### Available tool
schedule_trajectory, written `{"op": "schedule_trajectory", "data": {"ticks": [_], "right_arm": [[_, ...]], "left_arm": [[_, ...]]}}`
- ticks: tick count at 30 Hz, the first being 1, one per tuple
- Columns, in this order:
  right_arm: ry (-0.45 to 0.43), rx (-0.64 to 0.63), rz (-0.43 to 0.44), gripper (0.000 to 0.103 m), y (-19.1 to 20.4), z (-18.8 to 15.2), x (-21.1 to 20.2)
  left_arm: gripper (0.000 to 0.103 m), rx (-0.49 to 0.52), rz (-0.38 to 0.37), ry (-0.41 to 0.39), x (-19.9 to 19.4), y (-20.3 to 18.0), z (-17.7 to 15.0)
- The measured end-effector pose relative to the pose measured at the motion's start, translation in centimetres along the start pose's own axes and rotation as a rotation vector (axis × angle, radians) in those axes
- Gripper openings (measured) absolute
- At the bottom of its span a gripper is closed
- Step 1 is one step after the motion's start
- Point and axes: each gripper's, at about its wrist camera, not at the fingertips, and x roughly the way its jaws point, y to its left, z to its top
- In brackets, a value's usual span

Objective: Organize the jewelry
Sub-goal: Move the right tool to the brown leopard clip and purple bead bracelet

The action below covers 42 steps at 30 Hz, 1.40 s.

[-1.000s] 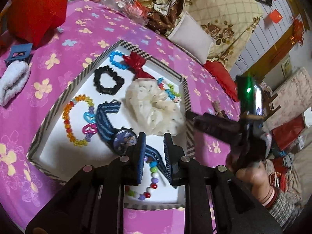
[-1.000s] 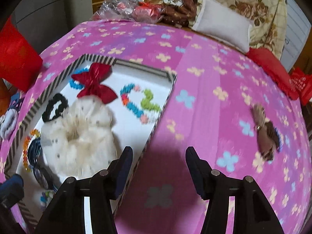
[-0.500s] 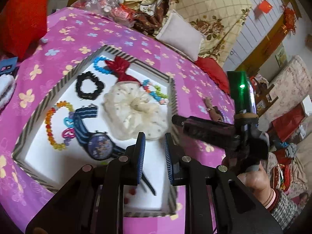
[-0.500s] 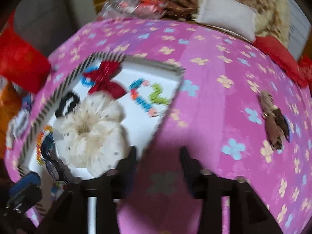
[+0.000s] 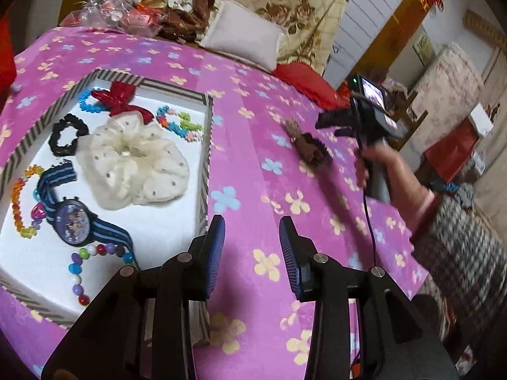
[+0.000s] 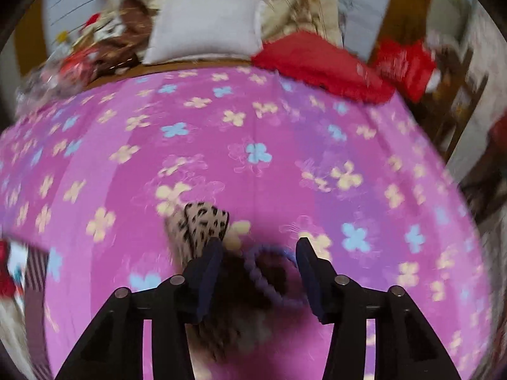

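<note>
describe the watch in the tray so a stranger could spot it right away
On the pink flowered bedspread sits a shallow white tray with a striped rim. Near its front left lies the watch: a dark round dial on a blue striped fabric strap, the only item there with a face, among beads and scrunchies.

In the striped tray [image 5: 207,145]: four bead bracelets [image 5: 22,202], two scrunchies [image 5: 136,161], one watch [image 5: 71,220], one red bow [image 5: 122,99]. Outside it, one leopard-print hair tie [image 5: 309,145].

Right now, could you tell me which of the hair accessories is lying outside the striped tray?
The brown leopard-print hair tie, alone on the pink flowered cloth. The cream scrunchie, black scrunchie and red bow all lie inside the striped tray.
</note>
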Motion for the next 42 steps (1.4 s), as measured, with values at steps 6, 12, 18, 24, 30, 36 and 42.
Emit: {"op": "schedule_trajectory", "data": {"ticks": [6,12,18,24,30,36,42], "right_arm": [[0.075,-0.129,0.133,0.036,2.3,-2.7,1.2],[0.187,-0.311,0.401,0.036,3.0,-10.9,-4.3],[0.058,-0.241,0.314,0.053,-3.6,-15.8,-9.3],[0.020,-0.144,0.328,0.053,-7.8,-16.6,-9.5],[-0.032,-0.167,0.419,0.053,-6.3,-17.7,-9.0],[-0.075,-0.222,0.443,0.053,-4.6,-18.0,-8.1],[-0.034,-0.195,0.358,0.045,-5.1,-17.6,-6.6]], "left_arm": [[0.035,0.002,0.016,0.031,1.8,-0.4,0.2],[0.035,0.009,0.025,0.034,1.9,-0.5,-0.2],[0.035,0.016,0.020,0.022,1.5,-0.8,-0.6],[0.035,0.058,0.039,0.057,2.2,-3.0,-2.1],[0.035,-0.002,0.031,0.097,2.6,-4.7,-3.6],[0.035,-0.059,0.056,0.134,3.8,-5.2,-3.2],[0.035,-0.044,0.073,0.150,6.4,-7.9,-1.2]]}}
